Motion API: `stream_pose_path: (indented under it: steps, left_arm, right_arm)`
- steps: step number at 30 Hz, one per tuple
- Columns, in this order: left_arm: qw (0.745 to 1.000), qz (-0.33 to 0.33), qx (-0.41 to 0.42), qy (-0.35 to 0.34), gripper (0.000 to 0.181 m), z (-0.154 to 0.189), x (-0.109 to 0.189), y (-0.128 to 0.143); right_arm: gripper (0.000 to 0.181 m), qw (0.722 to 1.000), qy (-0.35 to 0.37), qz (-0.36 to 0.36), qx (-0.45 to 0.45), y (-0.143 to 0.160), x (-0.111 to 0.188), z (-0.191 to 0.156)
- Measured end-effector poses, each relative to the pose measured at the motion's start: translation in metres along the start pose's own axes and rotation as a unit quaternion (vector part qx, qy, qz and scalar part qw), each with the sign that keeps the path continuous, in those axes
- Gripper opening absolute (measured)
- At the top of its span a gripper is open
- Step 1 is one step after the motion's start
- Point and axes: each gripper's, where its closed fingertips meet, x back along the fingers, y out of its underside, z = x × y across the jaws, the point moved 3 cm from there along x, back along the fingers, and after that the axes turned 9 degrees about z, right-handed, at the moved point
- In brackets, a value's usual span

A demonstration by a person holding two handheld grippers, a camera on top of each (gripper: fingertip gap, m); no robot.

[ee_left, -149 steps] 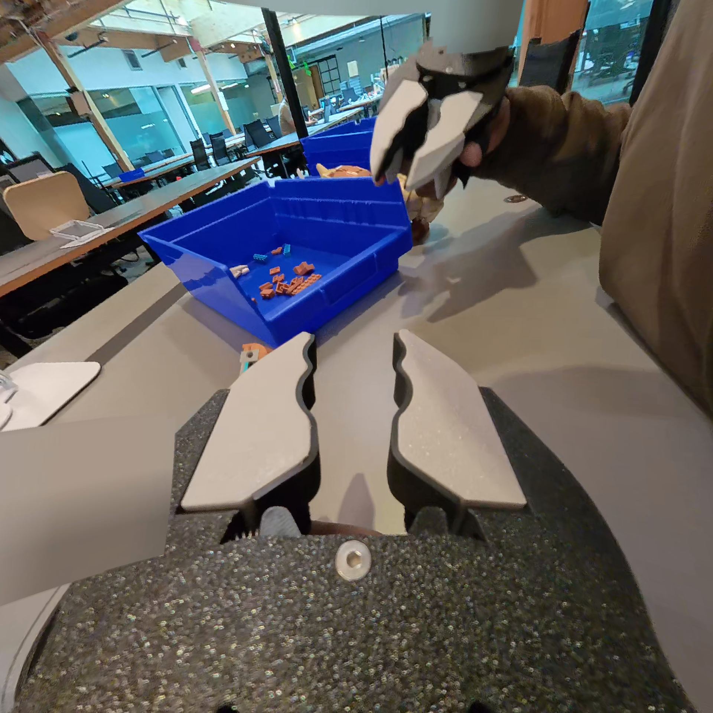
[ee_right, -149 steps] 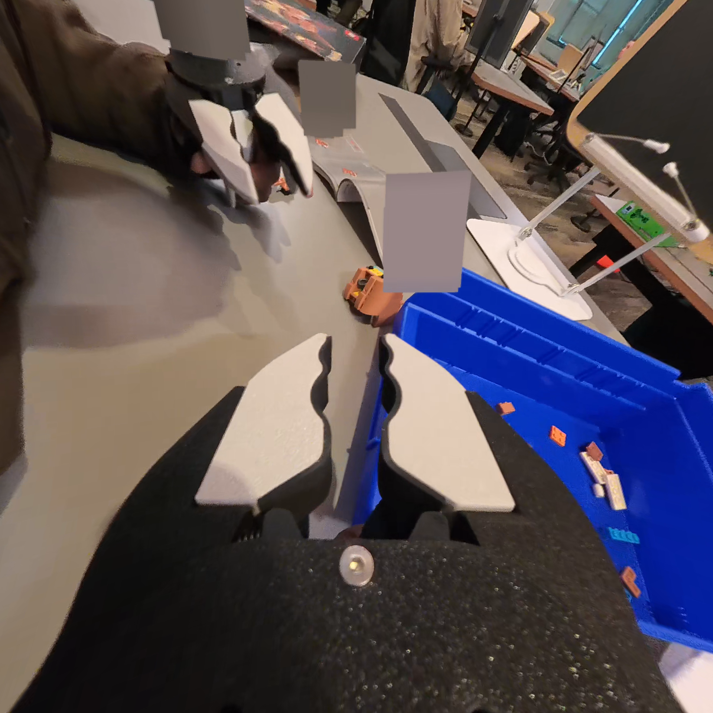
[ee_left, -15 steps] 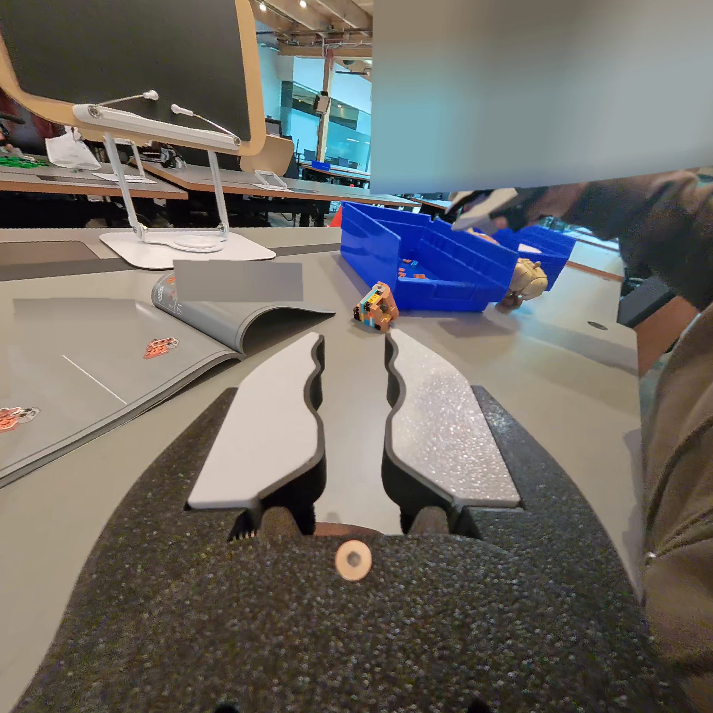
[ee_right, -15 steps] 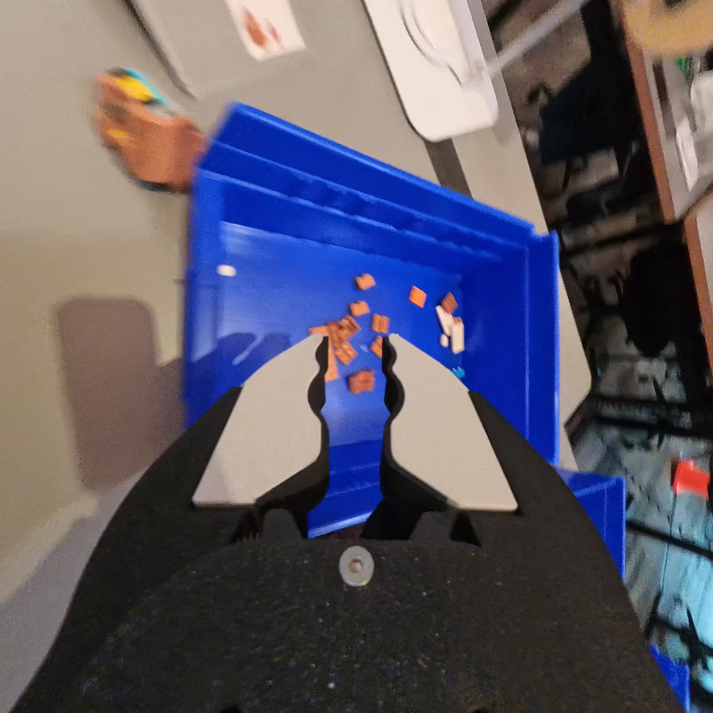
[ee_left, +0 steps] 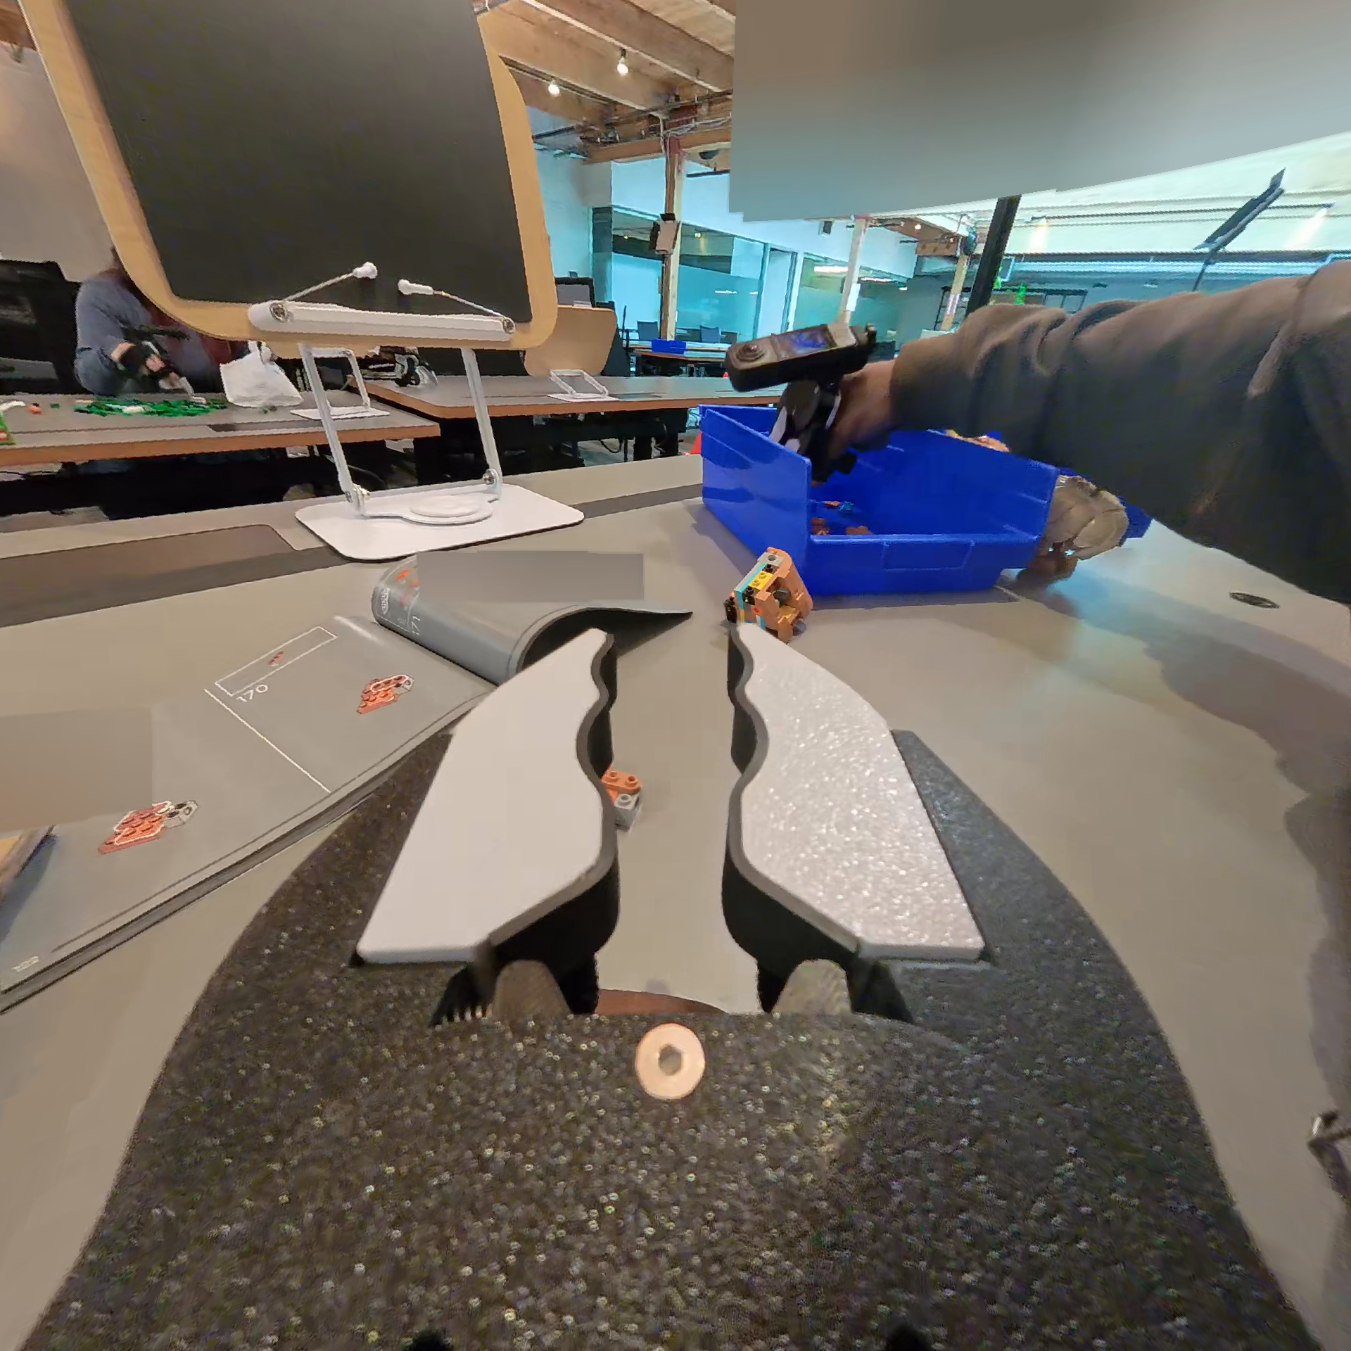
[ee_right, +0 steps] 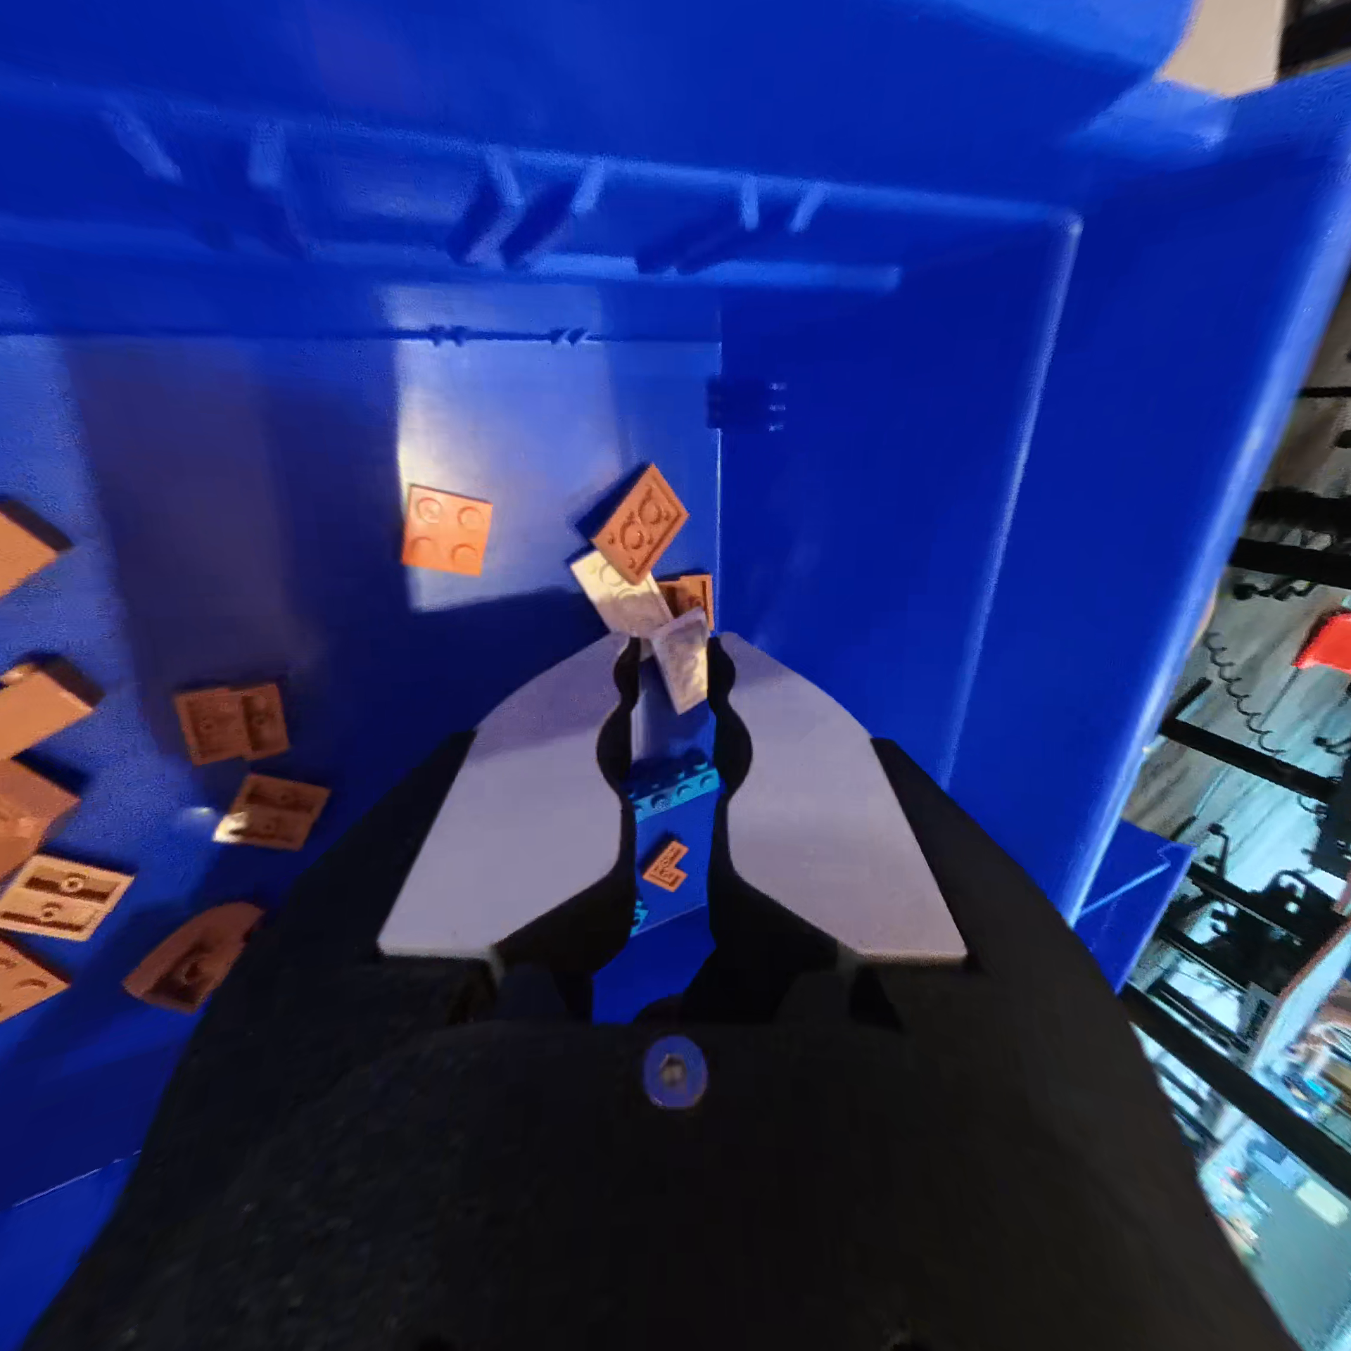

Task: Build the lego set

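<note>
Grey tabletop (ee_left: 1096,731) stretched out before me, with office desks and glass walls far behind it. At the far right stood a blue bin (ee_left: 914,563), and scattered on its floor (ee_right: 219,439) lay loose lego pieces: many reddish-brown plates (ee_right: 446,539), a couple of pale ones (ee_right: 621,596) and a blue studded brick (ee_right: 672,793). Just to the left of the bin, on the table, sat a small brown lego build (ee_left: 769,596) with a strip of coloured bricks along one side. An open instruction booklet (ee_left: 256,746) lay at the near left, and a white stand (ee_left: 439,512) holding a dark board stood beyond it.

My left gripper (ee_left: 669,643) hovered low over the table with its fingers parted and nothing between them; a tiny brown-and-grey piece (ee_left: 621,793) lay on the table in the gap, just beside the left finger. My right gripper (ee_right: 669,647) reached down into the bin near its right wall, its fingers narrowly apart, and a pale plate (ee_right: 683,669) sat tilted between the tips. Whether they truly gripped it I could not tell.
</note>
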Motion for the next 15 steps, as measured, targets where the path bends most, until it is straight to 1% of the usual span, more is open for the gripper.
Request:
stream_pose_path:
  steps: [3,8,15]
  left_arm:
    - [1.0,-0.003,-0.005,0.0,0.029,-0.0001,-0.0013,0.0008]
    - [1.0,-0.013,-0.018,0.016,0.028,0.0054,-0.0048,0.0034]
    - [0.999,-0.01,-0.043,0.016,0.028,0.0082,-0.003,0.0024]
  right_arm:
    - [0.013,1.0,0.003,-0.016,0.022,0.0015,-0.0028,0.0025]
    - [0.009,0.999,-0.02,-0.029,-0.002,0.0036,-0.0057,0.0054]
    - [0.005,0.999,-0.005,-0.037,0.018,0.0019,-0.0018,0.0025]
